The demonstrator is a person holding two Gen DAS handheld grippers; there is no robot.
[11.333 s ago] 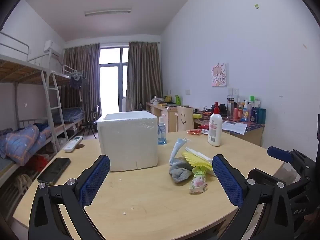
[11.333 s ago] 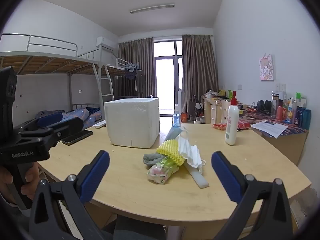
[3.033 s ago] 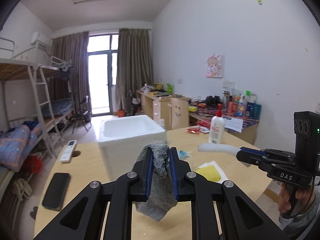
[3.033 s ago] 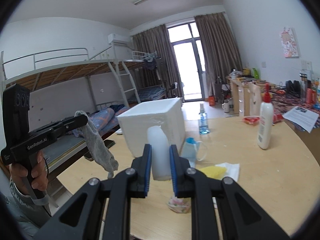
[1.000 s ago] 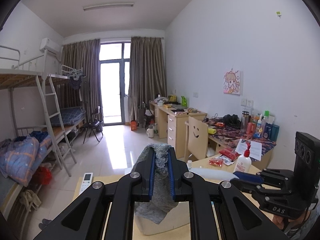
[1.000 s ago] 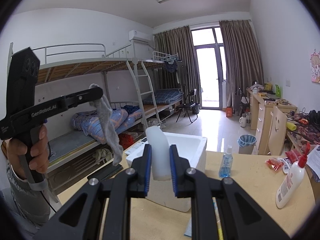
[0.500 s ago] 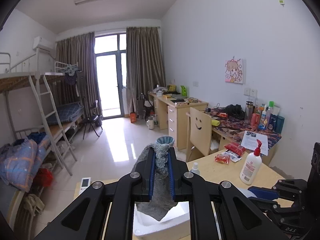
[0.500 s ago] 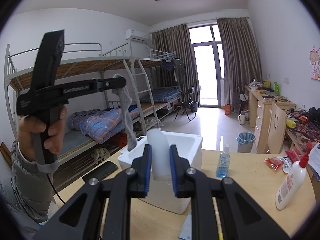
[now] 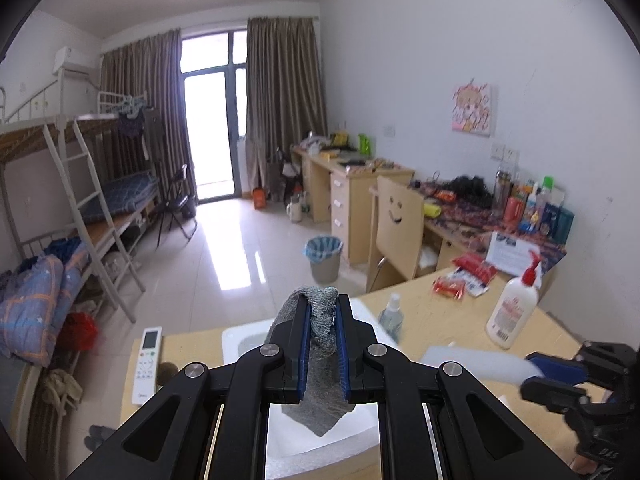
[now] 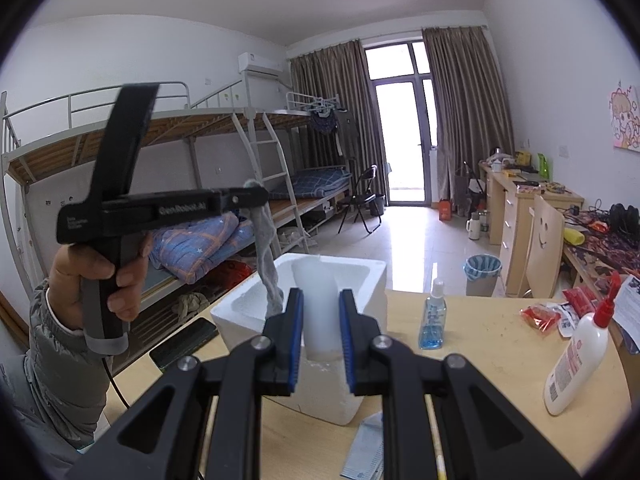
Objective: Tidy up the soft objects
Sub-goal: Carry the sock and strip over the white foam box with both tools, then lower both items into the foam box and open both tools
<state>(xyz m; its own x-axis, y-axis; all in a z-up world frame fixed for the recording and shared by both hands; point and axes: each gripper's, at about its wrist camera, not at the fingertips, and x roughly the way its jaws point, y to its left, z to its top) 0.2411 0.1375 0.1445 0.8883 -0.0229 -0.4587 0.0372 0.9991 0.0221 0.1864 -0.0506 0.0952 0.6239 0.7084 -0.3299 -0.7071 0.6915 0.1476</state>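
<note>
My left gripper [image 9: 322, 326] is shut on a grey sock [image 9: 316, 408] that hangs over the open white foam box [image 9: 236, 340]. In the right wrist view the left gripper [image 10: 256, 196] holds the sock [image 10: 266, 256] above the box [image 10: 372, 276], its lower end dipping inside. My right gripper [image 10: 319, 320] is shut on a white foam strip [image 10: 318, 300], just in front of the box rim. The strip also shows in the left wrist view [image 9: 476, 366], held by the right gripper [image 9: 534, 368].
On the wooden table [image 10: 492, 360] stand a blue spray bottle [image 10: 433, 326], a white pump bottle [image 10: 576, 360] and red packets [image 10: 540, 314]. A face mask [image 10: 366, 446] lies near the front edge. A phone [image 10: 184, 342] and a remote [image 9: 147, 364] lie left of the box.
My left gripper with the sock has moved over the foam box and lower, so the sock's end now hangs inside. My right gripper with the strip has come closer to the box.
</note>
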